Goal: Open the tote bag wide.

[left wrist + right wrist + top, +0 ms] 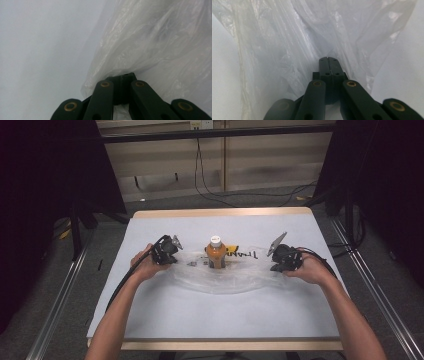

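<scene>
- While both grippers pinch it, the clear plastic bag (225, 275) lies spread across the middle of the surface (220, 315), roughly midway between the left and right edges.
- Left gripper (170, 251): jaws clenched on the bag's left end; in the left gripper view the film (150, 45) bunches right at the closed tips (124, 75).
- Right gripper (281, 261): jaws clenched on the bag's right end; in the right gripper view the folds (287, 42) drape around the shut tips (328, 60).
- Bottle (215, 252): amber, white cap, upright at the bag's middle, towards the far edge; inside the bag or just behind it, cannot tell.
- Handling, as judged: bag is very light, limp and thin. It will sag, crumple and cling, and holds no shape on its own. Slick film may slip from a shallow pinch; a sharp tug could stretch or tear it.
- Best hold: gathered film at the two opposite ends, several layers deep, as now.
- Bottle looks heavier and stiff, top-heavy when upright; a dragged bag could tip it.
</scene>
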Motion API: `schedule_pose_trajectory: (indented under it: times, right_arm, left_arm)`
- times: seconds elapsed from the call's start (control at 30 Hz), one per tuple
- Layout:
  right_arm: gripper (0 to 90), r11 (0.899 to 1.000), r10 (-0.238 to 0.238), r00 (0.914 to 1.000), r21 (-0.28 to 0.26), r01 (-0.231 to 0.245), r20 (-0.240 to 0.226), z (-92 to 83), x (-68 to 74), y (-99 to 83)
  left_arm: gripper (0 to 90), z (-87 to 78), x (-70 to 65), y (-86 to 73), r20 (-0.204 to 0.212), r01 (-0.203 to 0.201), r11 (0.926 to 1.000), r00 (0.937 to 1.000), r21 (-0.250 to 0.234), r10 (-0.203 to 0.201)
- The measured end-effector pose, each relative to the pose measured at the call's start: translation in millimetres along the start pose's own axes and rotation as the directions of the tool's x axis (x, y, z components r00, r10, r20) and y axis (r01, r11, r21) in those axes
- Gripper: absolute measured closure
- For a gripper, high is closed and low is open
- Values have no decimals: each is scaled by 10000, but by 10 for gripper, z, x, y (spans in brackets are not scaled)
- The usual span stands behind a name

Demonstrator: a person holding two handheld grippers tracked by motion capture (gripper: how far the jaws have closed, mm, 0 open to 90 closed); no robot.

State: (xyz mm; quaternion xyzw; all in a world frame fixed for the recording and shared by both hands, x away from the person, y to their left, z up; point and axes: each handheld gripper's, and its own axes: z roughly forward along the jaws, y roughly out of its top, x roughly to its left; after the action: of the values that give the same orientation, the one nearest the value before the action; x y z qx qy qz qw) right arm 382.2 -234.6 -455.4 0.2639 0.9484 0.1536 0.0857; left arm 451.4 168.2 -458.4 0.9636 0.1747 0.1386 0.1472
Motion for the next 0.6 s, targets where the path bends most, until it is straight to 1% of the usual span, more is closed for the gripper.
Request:
schedule_pose_trajectory:
  times: [0.03, 0.07, 0.1, 0.13, 0.17, 0.2, 0.23, 0.27, 0.3, 0.33, 0.37, 0.4, 0.43, 0.5, 0.53, 0.57, 0.6]
  right_arm:
    - [900, 10000, -17, 10000, -16, 17, 12, -1, 9, -3]
    - [900, 10000, -61, 10000, 6, 61, -15, -5, 16, -7]
    - [900, 10000, 50, 10000, -37, -50, 2, -4, 16, -11]
    - [900, 10000, 50, 10000, -37, -50, 2, -4, 16, -11]
    - [900, 9998, 152, 9998, -161, -154, -155, -5, -13, -29]
    - [900, 9995, 201, 9996, -235, -206, -209, -2, -26, -38]
    - [900, 9987, 290, 9993, -410, -301, -251, 2, -38, -55]
    - [900, 9987, 290, 9993, -410, -301, -251, 2, -38, -55]
    - [900, 9956, 507, 9983, -769, -527, -271, 12, -61, -91]
    - [900, 9948, 560, 9979, -836, -586, -324, 12, -63, -103]
    - [900, 9944, 549, 9980, -886, -574, -310, 11, -62, -111]
    - [900, 9943, 578, 9979, -883, -600, -276, 10, -51, -110]
    - [900, 9945, 538, 9983, -887, -557, -238, 12, -48, -108]
    - [900, 9951, 529, 9984, -821, -544, -203, 9, -40, -102]
    - [900, 9948, 577, 9982, -826, -590, -174, 8, -34, -103]
    - [900, 9923, 685, 9975, -1022, -702, -201, 12, -38, -120]
    - [900, 9920, 685, 9975, -1054, -699, -163, 10, -40, -126]
  left_arm:
    - [900, -3, -16, -2, -71, 33, 10000, 10000, 9, -33]
    - [900, -6, -20, 3, -68, -114, 9999, 9999, 89, 115]
    - [900, -12, -22, 0, -48, -111, 9998, 9999, 166, 112]
    - [900, -12, -22, 0, -48, -111, 9998, 9999, 166, 112]
    - [900, -24, -5, -18, 214, -24, 9999, 9998, 153, 21]
    - [900, -30, -4, -30, 230, -42, 10000, 9997, 87, 40]
    - [900, -34, -13, -40, 299, 102, 9999, 9995, 83, -104]
    - [900, -34, -13, -40, 299, 102, 9999, 9995, 83, -104]
    - [900, -48, -7, -68, 423, -31, 10000, 9991, 23, 30]
    - [900, -48, -7, -68, 423, -31, 10000, 9991, 23, 30]
    - [900, -56, -11, -89, 559, 88, 10000, 9984, -38, -85]
    - [900, -56, -23, -86, 449, 101, 9999, 9989, -38, -99]
    - [900, -55, -41, -77, 413, 22, 10000, 9991, -13, -21]
    - [900, -68, -31, -90, 449, 4, 10000, 9990, -43, -2]
    - [900, -70, -29, -125, 606, 354, 9988, 9976, -333, -333]
    - [900, -71, -28, -143, 665, 403, 9980, 9971, -493, -370]
    - [900, -73, -29, -167, 830, 546, 9958, 9954, -729, -485]
